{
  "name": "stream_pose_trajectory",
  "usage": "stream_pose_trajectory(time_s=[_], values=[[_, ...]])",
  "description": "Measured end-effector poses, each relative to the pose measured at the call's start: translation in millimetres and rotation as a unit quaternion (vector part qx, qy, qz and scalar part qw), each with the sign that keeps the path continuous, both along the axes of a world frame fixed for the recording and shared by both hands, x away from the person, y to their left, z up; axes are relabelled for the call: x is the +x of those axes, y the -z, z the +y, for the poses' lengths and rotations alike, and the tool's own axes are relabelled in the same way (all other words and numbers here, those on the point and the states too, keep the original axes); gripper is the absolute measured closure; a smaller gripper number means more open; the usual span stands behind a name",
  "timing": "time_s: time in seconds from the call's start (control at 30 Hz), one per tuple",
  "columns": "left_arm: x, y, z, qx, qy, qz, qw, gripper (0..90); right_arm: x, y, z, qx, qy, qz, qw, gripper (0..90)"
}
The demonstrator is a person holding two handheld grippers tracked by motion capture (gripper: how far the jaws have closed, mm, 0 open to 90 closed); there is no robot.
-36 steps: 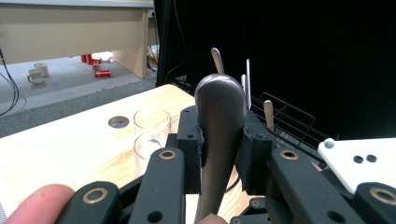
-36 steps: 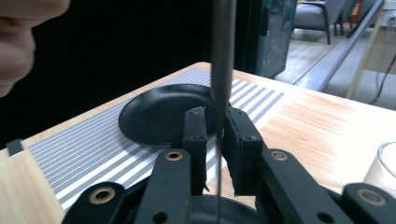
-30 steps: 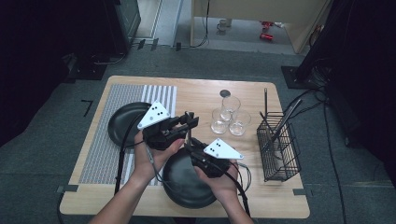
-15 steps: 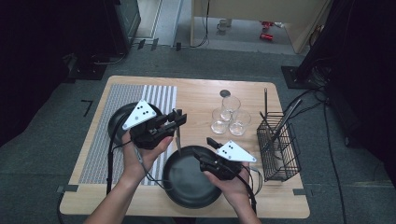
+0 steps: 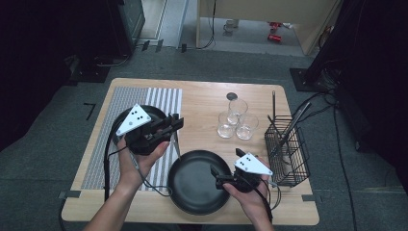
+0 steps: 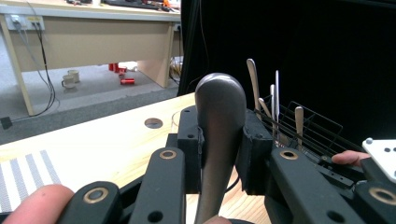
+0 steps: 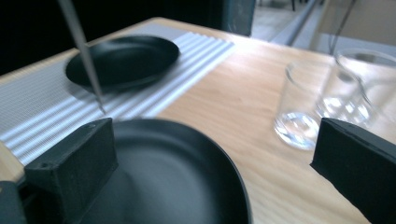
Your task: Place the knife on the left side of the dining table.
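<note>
My left gripper (image 5: 171, 124) was clamped on a metal utensil (image 6: 219, 135), handle up between the jaws and its thin end hanging down to the striped mat (image 5: 98, 159) near the table's (image 5: 202, 103) left edge. My right gripper (image 5: 217, 176) had just been opening, and its jaws stood wide with nothing between them, over the right rim of the black plate (image 5: 195, 183) lying by the near edge. A second plate (image 7: 122, 59) sat on the mat, the glasses (image 5: 235, 122) toward the far edge and the wire basket (image 5: 288, 151) along the right edge.
</note>
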State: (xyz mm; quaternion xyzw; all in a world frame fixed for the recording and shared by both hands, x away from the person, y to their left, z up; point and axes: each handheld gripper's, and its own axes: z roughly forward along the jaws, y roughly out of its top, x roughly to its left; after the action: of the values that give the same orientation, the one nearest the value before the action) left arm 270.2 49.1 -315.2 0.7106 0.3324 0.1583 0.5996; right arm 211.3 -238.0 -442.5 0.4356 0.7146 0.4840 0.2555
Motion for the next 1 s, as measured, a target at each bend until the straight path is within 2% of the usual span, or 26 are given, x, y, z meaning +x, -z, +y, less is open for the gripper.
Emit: stream_pose_trajectory(time_s=[0.23,0.43,0.93,1.0], values=[[-0.8,3.3,7.9,0.001,-0.008,0.001,1.0000,75.1,-8.3,20.4,-19.2,-0.012,0.023,0.012,0.9996,0.5],[-2.1,5.7,13.4,0.001,-0.013,0.002,0.9999,75.1,-15.1,38.4,-34.5,-0.018,0.045,0.032,0.9983,0.7],[-4.7,12.9,24.0,0.003,-0.024,0.005,0.9997,75.1,-26.3,65.0,-52.9,-0.030,0.069,0.063,0.9952,1.0],[-4.8,13.7,25.4,0.003,-0.025,0.006,0.9997,75.1,-27.1,67.1,-55.7,-0.029,0.077,0.065,0.9945,3.7]])
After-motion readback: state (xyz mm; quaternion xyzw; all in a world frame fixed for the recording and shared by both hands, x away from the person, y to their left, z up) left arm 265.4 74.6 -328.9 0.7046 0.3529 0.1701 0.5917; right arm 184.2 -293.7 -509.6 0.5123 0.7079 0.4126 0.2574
